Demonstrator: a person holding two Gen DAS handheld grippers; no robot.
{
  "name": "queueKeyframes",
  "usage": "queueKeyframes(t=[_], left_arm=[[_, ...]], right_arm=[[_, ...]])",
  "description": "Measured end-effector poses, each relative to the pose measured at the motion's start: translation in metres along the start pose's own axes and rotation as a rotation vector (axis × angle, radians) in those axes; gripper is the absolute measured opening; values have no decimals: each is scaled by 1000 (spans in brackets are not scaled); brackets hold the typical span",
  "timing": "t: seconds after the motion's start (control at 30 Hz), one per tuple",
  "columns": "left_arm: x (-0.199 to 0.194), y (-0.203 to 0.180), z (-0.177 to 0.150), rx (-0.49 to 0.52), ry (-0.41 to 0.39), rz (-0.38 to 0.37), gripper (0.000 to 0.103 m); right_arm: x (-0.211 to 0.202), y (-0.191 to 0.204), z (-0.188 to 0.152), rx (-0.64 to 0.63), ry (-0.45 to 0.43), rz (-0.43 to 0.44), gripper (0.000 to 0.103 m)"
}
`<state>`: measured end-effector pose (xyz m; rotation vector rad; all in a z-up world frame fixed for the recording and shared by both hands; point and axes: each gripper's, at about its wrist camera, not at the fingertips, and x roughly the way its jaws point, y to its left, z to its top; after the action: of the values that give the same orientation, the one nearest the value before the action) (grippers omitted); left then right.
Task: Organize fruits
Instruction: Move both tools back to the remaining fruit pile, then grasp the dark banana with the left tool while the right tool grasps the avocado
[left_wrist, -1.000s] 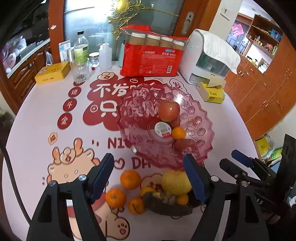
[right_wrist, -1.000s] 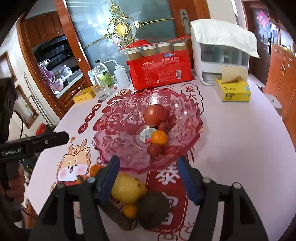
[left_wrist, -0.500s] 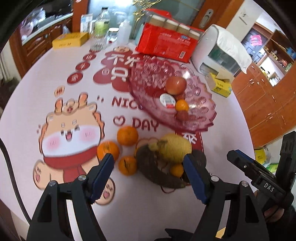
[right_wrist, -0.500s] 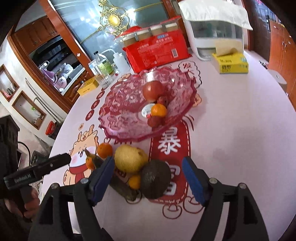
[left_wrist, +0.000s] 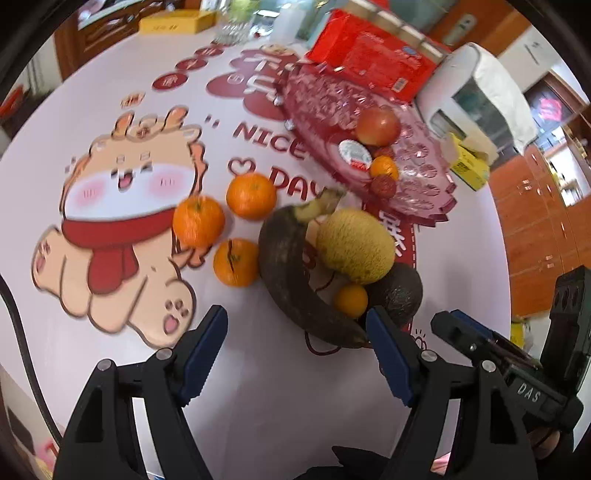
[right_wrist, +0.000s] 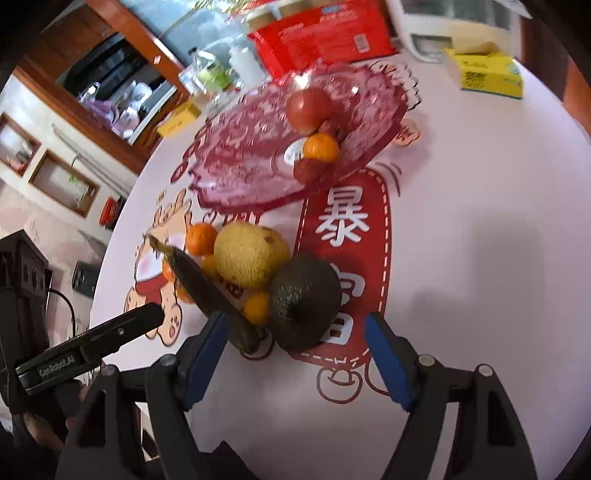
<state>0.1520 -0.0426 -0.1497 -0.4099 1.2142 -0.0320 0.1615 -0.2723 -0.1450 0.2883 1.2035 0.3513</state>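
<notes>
Loose fruit lies on the white printed table (left_wrist: 280, 398): three oranges (left_wrist: 199, 221), a blackened banana (left_wrist: 288, 269), a yellow pear (left_wrist: 354, 245), a small orange (left_wrist: 351, 301) and a dark avocado (left_wrist: 400, 291). Behind them a pink glass plate (left_wrist: 321, 92) holds a red apple (left_wrist: 378, 125), a small orange (left_wrist: 384, 168) and lychees (left_wrist: 384, 184). My left gripper (left_wrist: 295, 328) hangs open over the banana's near end. My right gripper (right_wrist: 295, 321) is open with the avocado (right_wrist: 304, 295) showing between its jaws; I cannot tell if they touch it. Both hold nothing.
A red pack of paper cups (left_wrist: 369, 48), a white appliance (left_wrist: 476, 92) and a yellow box (left_wrist: 467, 166) stand behind the plate. Bottles and a glass (right_wrist: 214, 74) sit at the far left. Bare tabletop lies to the right of the fruit (right_wrist: 480, 221).
Both grippers have sunk toward the loose fruit, which now looks larger and nearer. The left view has rolled. The right jaws have spread slightly wider.
</notes>
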Motion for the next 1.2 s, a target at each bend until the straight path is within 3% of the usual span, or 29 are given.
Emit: queueKeyframes(t=[0.2, 0.4, 0.63, 0.83, 1.0, 1.2], left_arm=[[24, 9, -9, -136, 14, 21, 76], [40, 12, -9, -205, -17, 43, 72], [55, 14, 0, -262, -44, 52, 62], [66, 13, 7, -296, -38, 69, 53], [72, 11, 10, -301, -33, 95, 50], [77, 6, 17, -306, -52, 147, 37]], right_arm=[[20, -4, 0, -90, 85, 0, 76], [38, -3, -1, -210, 134, -11, 76], [50, 1, 1, -324, 124, -3, 76], [54, 0, 5, -382, 58, 48, 73], [62, 3, 10, -401, 52, 74, 68], [69, 3, 11, -403, 64, 105, 67]])
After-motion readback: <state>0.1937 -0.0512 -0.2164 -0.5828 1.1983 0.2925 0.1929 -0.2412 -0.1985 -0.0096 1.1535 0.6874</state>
